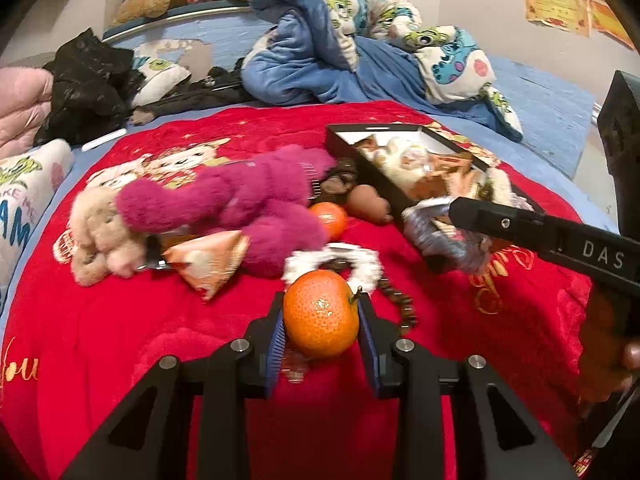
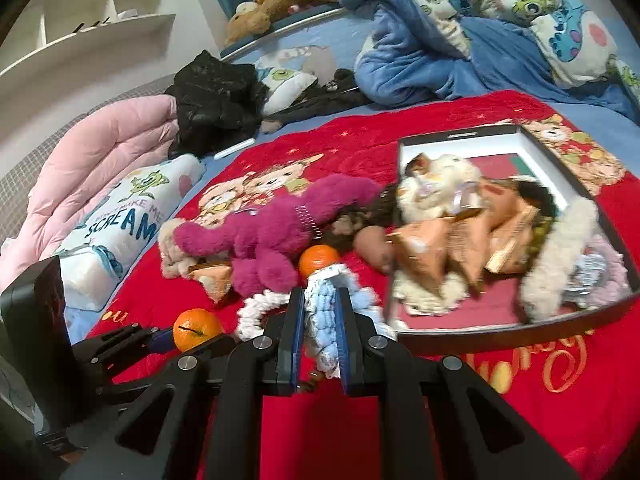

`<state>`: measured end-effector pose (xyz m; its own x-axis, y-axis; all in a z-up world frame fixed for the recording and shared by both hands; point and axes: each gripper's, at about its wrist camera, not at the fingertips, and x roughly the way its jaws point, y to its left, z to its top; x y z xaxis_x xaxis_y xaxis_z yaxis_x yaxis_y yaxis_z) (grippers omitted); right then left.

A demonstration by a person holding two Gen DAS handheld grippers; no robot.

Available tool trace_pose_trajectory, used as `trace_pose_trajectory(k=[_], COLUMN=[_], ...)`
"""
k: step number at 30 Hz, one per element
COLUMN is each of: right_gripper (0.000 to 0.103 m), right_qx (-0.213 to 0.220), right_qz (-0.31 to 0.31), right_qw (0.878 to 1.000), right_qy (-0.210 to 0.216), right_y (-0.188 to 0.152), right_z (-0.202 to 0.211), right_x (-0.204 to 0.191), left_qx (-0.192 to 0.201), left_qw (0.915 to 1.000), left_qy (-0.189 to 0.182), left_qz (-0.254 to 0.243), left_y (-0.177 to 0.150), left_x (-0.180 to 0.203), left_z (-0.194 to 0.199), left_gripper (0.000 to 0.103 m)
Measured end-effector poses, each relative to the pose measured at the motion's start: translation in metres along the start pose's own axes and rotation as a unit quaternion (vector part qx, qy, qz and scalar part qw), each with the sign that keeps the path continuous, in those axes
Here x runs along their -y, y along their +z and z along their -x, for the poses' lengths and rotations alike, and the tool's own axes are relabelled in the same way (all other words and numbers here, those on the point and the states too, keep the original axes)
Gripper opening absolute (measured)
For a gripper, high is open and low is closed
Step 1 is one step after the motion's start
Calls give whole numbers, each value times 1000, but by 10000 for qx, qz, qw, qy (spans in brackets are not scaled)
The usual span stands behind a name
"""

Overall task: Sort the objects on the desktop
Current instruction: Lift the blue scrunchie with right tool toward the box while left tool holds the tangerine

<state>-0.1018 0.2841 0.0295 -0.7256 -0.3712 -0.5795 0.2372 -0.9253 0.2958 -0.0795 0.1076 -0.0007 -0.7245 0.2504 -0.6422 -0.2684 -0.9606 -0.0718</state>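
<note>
"DAS" on right hand-held gripper; pillow — "SCREAM"

A tangerine, bright orange with a short green stem pointing to 2 o'clock, sat clamped between 2 blue-padded fingers above the red blanket. A second tangerine lay on the blanket at its 12 o'clock, tucked against a magenta plush toy sprawled on its side, cream paws toward 9 o'clock. An orange pyramid-shaped snack packet rested against the toy's lower edge. A white fluffy loop lay just behind the held fruit. A pale blue and white crocheted piece hung pinched between the other 2 pads. At 2 o'clock, a black-rimmed tray held cream plush, more orange packets and fluffy loops, heaped together.
</note>
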Motion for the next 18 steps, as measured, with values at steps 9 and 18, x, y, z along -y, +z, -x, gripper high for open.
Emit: trace_pose_trajectory(k=[9, 18], right_gripper=[14, 14], right_qx=[297, 193], right_qz=[-262, -783], right_qw=[9981, 9951], right_qy=[-472, -567], right_y=[-9, -36], right_z=[55, 85], right_x=[60, 121], left_qx=[-13, -10], left_qw=[9996, 9996], left_qy=[-209, -244], left_qz=[-169, -133], left_y=[-6, -6], left_x=[42, 68], left_z=[-2, -12], left_gripper=[34, 34])
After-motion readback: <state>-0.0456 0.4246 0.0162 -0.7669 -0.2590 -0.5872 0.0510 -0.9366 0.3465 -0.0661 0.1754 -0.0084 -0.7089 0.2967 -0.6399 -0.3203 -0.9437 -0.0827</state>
